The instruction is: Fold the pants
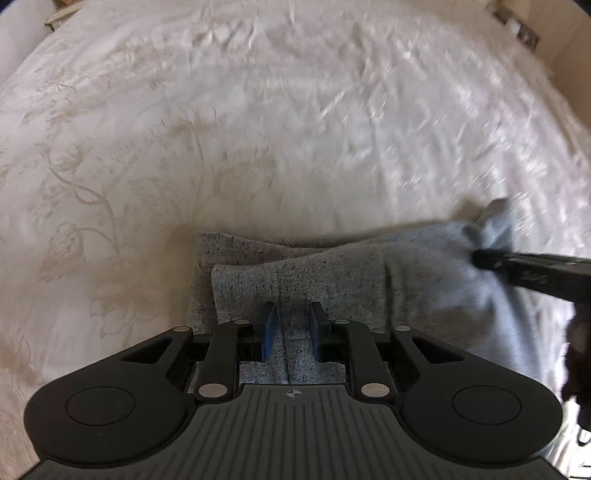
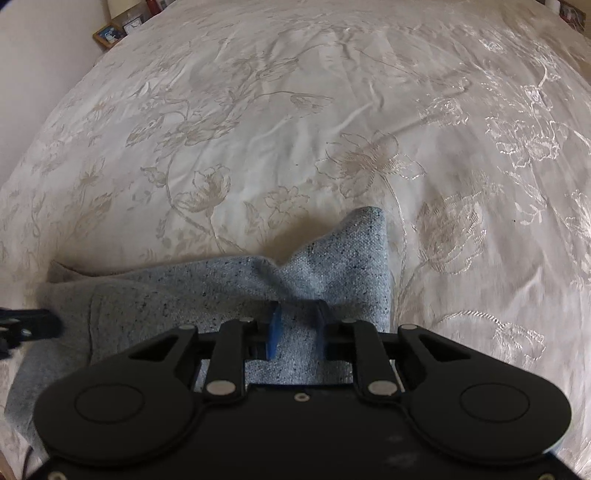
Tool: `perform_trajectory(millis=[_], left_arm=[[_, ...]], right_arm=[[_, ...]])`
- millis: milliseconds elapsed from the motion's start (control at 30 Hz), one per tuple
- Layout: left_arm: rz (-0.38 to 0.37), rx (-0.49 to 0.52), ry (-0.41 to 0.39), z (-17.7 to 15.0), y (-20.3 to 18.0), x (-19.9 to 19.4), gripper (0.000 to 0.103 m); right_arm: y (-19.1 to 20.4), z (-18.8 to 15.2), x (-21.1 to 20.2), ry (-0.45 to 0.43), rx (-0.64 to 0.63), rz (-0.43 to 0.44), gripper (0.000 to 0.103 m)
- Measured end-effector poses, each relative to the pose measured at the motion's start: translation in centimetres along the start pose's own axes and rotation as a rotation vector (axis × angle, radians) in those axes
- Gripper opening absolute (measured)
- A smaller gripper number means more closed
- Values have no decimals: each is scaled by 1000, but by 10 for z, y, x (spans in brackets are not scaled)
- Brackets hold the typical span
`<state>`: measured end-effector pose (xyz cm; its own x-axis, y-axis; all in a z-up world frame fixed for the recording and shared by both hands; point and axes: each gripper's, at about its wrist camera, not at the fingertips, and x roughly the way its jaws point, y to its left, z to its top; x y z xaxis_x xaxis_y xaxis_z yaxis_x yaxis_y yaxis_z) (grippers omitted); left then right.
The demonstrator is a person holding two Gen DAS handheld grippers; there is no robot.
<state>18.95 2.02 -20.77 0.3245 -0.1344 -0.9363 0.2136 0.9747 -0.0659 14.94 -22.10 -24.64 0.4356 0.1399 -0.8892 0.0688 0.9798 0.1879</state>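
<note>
Grey speckled sweatpants point(image 1: 332, 273) lying in folded layers on a bed with a cream floral-embroidered bedspread point(image 1: 184, 129), near the bed's near edge, running left to right.

At the garment's left end, seen from the left wrist: left claw point(image 1: 293, 328) set over a vertical seam, blue pads point(image 1: 267, 330) standing a little apart on either side of it. Fabric between the pads, lifted into a raised layer above a lower grey layer that shows just beyond and to the left. Appears to pinch the fabric, though a narrow gap remains between pad and cloth. Farther right in the same view, the black tip of the right claw point(image 1: 491, 258) pushed into a bunched corner of the cloth, blurred.

At the right end, seen from the right wrist: right claw point(image 2: 297, 328) closed on a gathered tuck of the sweatpants point(image 2: 221, 291), cloth puckered into creases between the blue pad point(image 2: 275, 330) and its partner. Beyond the claw, a corner of the garment standing up in a peak above the bedspread point(image 2: 332, 110). Black edge of the left claw point(image 2: 33, 326) at the far left of that view, touching the fabric.

Framed photos point(image 2: 110, 34) beyond the bed's far left corner.
</note>
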Motion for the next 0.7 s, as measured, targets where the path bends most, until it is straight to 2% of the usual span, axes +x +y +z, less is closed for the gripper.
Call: perform_trajectory(millis=[367, 500, 600, 700], left_arm=[[40, 39, 42, 6, -1, 16, 21], [46, 47, 36, 4, -1, 15, 21], [48, 53, 30, 3, -1, 14, 21], [52, 61, 24, 1, -3, 14, 21]], right_arm=[[0, -1, -3, 7, 30, -5, 18], [14, -5, -24, -32, -23, -21, 33], [26, -24, -41, -39, -66, -4, 34], [39, -56, -51, -19, -140, -43, 34]])
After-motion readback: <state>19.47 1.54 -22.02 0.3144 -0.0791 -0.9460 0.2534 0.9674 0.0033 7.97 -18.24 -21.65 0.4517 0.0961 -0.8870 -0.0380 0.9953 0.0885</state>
